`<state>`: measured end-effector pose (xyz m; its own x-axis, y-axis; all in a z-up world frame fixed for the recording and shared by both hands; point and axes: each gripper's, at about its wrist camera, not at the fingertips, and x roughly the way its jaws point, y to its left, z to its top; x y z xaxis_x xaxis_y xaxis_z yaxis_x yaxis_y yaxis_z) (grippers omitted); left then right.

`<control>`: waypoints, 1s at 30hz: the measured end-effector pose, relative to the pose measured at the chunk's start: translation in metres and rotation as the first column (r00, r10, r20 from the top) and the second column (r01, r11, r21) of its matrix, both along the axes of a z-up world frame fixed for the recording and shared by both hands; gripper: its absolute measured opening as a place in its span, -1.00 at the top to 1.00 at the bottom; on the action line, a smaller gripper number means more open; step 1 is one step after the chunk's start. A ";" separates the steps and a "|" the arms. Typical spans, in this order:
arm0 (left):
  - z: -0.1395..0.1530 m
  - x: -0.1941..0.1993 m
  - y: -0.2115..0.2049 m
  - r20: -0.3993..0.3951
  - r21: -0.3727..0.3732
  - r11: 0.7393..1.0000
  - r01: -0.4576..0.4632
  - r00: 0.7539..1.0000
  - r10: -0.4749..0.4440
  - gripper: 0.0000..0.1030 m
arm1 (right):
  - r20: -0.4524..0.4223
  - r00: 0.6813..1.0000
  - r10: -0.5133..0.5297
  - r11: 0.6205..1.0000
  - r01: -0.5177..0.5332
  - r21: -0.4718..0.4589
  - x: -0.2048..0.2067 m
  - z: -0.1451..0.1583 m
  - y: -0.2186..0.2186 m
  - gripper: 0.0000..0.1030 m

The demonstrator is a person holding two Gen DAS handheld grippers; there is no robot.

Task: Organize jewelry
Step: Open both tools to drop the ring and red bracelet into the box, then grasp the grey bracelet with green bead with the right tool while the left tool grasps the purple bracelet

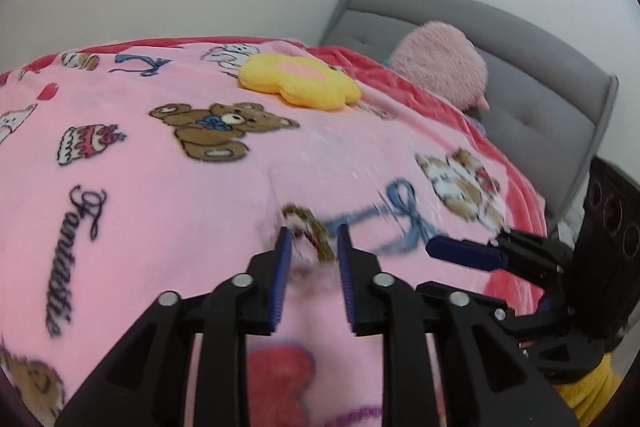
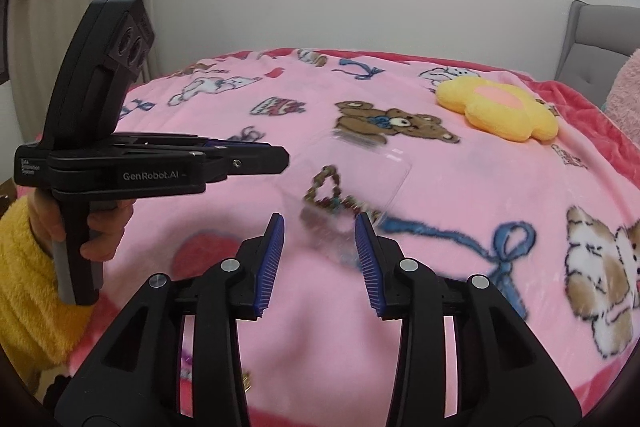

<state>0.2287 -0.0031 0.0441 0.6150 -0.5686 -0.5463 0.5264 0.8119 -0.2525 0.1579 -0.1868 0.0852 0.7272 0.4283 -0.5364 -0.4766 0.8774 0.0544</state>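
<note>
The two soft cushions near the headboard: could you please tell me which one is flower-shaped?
The yellow cushion, with rounded petals and a pink centre, lying on the blanket. The pink cushion is plain, round and fluffy.

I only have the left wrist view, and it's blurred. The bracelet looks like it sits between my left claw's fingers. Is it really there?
Observer: No. From the right wrist view, the left claw hangs to the left of the bracelet, apart from it.
Operator: Is the right claw open? I only see it side-on.
Observer: Yes, the right claw is open and points at the near end of the clear bag, which is plainly outlined here around the bracelet.
</note>
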 end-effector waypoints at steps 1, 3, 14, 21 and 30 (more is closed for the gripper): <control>-0.001 -0.005 0.000 0.005 0.010 1.000 0.015 1.000 -0.015 0.47 | 0.000 1.000 0.005 1.000 -0.005 -0.006 -0.004 -0.001 0.001 0.18; -0.002 -0.016 -0.001 0.019 0.038 0.999 0.036 0.999 -0.036 0.43 | 0.004 1.000 0.017 1.000 -0.017 -0.022 -0.014 -0.003 0.003 0.17; -0.024 -0.065 -0.005 0.033 0.214 0.971 0.107 0.993 -0.117 0.22 | -0.035 0.998 0.051 0.995 -0.054 -0.088 -0.065 -0.027 -0.002 0.18; -0.043 -0.083 -0.005 0.020 0.271 0.952 0.139 0.989 -0.150 0.22 | -0.070 0.995 0.066 0.991 -0.074 -0.116 -0.090 -0.043 -0.004 0.20; -0.058 -0.087 -0.004 0.003 0.314 0.939 0.136 0.989 -0.145 0.22 | -0.131 0.988 0.080 0.989 -0.095 -0.114 -0.102 -0.061 0.001 0.27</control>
<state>0.1416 -0.0068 -0.0137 0.5575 -0.4535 -0.6953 0.6439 0.7650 0.0173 0.0555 -0.1858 0.0238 0.6134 0.4146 -0.6722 -0.5478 0.8364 0.0159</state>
